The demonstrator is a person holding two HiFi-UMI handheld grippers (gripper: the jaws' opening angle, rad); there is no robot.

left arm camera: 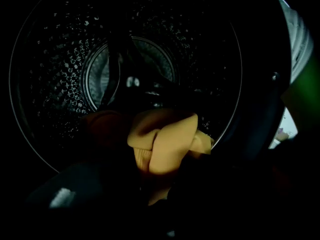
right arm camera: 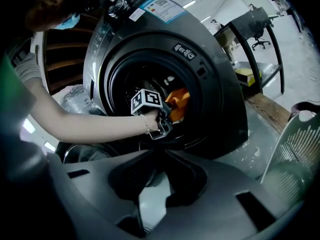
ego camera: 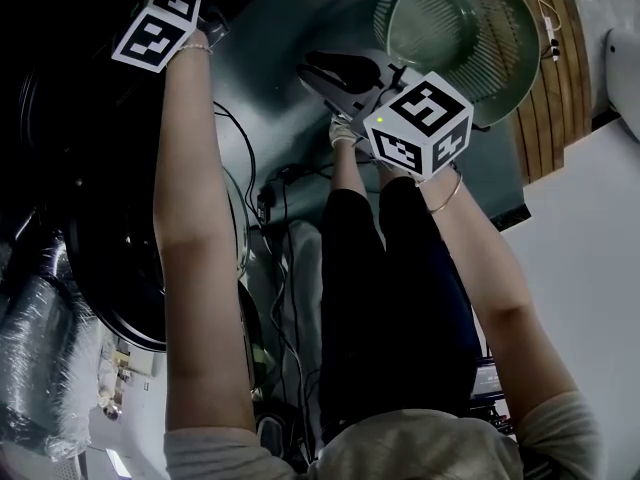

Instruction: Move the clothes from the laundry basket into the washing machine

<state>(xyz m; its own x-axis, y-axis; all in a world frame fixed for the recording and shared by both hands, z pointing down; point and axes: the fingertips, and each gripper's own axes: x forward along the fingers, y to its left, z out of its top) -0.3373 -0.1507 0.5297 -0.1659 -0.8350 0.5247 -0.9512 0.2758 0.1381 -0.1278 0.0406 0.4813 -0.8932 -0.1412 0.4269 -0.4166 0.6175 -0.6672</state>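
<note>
An orange garment (left arm camera: 165,141) hangs bunched between my left gripper's (left arm camera: 160,184) dark jaws, just inside the steel drum (left arm camera: 60,59). In the right gripper view the left gripper (right arm camera: 165,119) holds the orange garment (right arm camera: 177,103) in the round opening of the dark grey washing machine (right arm camera: 220,84). In the head view only the left gripper's marker cube (ego camera: 160,23) shows at top left. My right gripper (ego camera: 335,73) hovers shut with nothing in it, between the machine and the pale green laundry basket (ego camera: 465,28). No clothes show inside the basket.
The machine's round door (ego camera: 120,268) hangs open at the left. Cables (ego camera: 280,268) trail over the floor beside the person's dark-trousered legs (ego camera: 390,298). A wooden platform (ego camera: 545,88) lies by the basket. A plastic-wrapped bundle (ego camera: 35,348) sits at lower left.
</note>
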